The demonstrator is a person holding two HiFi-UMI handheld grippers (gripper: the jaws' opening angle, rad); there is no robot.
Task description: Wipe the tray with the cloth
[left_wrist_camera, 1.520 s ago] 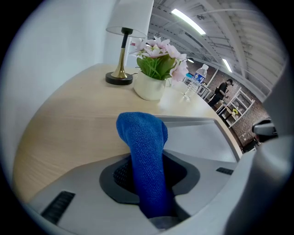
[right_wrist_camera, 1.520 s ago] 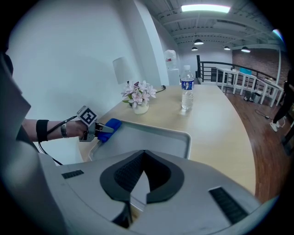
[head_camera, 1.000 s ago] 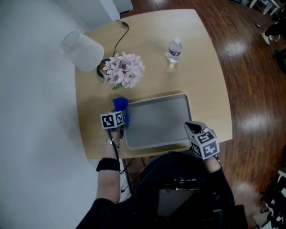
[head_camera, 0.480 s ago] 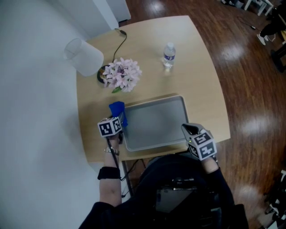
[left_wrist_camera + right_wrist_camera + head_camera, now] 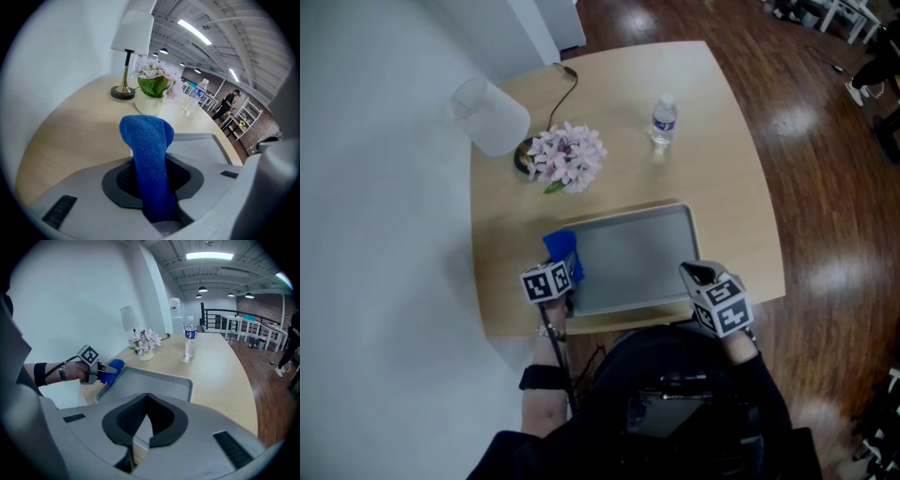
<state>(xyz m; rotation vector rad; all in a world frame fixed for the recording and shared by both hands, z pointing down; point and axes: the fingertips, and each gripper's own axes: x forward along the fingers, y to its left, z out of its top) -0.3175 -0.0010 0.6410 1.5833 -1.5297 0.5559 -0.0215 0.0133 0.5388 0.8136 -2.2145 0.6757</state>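
A grey metal tray (image 5: 633, 255) lies at the near side of the wooden table (image 5: 722, 187). My left gripper (image 5: 566, 268) is shut on a blue cloth (image 5: 562, 247), which hangs at the tray's left rim near its far left corner. In the left gripper view the cloth (image 5: 149, 140) stands up between the pads of the left gripper (image 5: 152, 190), with the tray (image 5: 199, 146) just beyond. My right gripper (image 5: 695, 274) sits at the tray's near right corner. Seen from the right gripper (image 5: 146, 426), the jaws are closed on the tray's near rim (image 5: 140, 444).
A lamp with a white shade (image 5: 491, 116) and its cable, a pot of pink flowers (image 5: 568, 156) and a water bottle (image 5: 664, 118) stand on the far half of the table. The table's near edge runs just below the tray. Dark wooden floor lies to the right.
My left gripper has lifted a little and moved nearer along the tray's left rim with the cloth in it. The right gripper has stayed at the tray's near right corner.
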